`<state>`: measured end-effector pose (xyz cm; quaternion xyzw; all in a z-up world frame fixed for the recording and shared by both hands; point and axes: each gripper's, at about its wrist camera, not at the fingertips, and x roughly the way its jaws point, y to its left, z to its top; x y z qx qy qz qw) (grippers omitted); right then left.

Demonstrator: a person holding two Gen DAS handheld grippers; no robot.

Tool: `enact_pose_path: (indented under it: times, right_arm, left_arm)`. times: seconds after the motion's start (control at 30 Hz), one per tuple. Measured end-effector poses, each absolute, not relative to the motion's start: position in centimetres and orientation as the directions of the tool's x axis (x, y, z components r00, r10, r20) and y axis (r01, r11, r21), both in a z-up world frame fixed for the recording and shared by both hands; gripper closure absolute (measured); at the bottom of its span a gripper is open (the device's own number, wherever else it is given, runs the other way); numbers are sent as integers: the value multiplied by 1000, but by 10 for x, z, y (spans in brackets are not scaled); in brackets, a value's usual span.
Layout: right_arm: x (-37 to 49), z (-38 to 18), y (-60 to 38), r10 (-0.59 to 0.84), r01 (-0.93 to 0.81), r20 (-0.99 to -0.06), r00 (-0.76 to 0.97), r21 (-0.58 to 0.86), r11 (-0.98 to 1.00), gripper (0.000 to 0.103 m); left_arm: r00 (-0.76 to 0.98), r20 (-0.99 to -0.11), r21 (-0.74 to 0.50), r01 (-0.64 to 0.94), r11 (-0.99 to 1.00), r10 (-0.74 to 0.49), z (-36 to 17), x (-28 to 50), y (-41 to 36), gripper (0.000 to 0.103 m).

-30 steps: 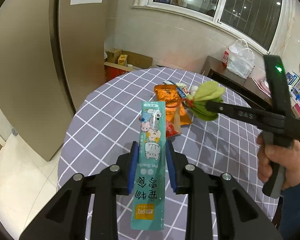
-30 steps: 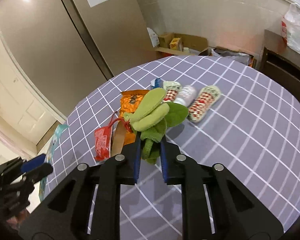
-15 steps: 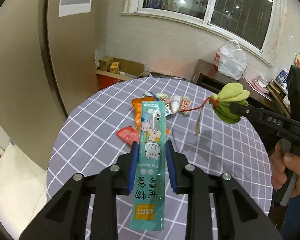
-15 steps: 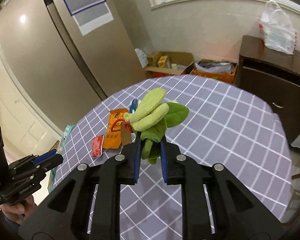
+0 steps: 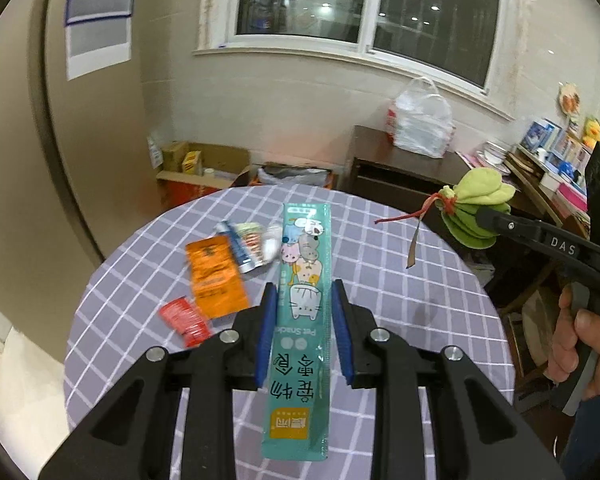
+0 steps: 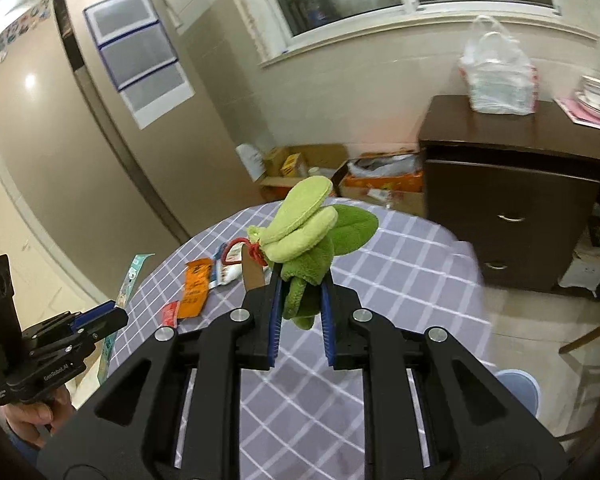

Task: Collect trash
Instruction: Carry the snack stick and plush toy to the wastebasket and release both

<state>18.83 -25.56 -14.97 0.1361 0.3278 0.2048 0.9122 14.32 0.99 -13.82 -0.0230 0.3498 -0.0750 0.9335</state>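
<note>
The left gripper (image 5: 302,304) clamped a teal pet-snack sachet (image 5: 302,300) and the right gripper (image 6: 300,312) a green plush leaf bundle (image 6: 312,236), both above the checked surface (image 5: 400,280). An orange packet (image 5: 216,280), red sachet (image 5: 185,320) and small wrappers (image 5: 252,244) remained on it, uncollected.

Both grippers now higher above table (image 5: 380,264); green plush (image 6: 312,236) lifted off wrappers (image 5: 216,276), toward three o'clock.

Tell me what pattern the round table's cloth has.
Grey-purple tablecloth with a white grid; clearest in the left wrist view.
</note>
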Motion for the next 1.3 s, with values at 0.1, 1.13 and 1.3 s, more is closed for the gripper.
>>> enact_pose_path:
  times: [0.1,1.13,1.3]
  right_arm:
    - [183,-150,-284,434,-243,-535,725,391,888,86]
    - [111,-281,-562,91,337,-721,687,427,839,86]
    - [113,-316,-572,124,376,-754,645,454,807,86]
  left_arm:
    - [739,-647,-92,170,981,-188,-135,149,-15,77]
    - [372,-805,-141,638,757,-462,-225,186,-337,77]
    - [302,-853,-136,659,740,-425,-261,194,-378,77]
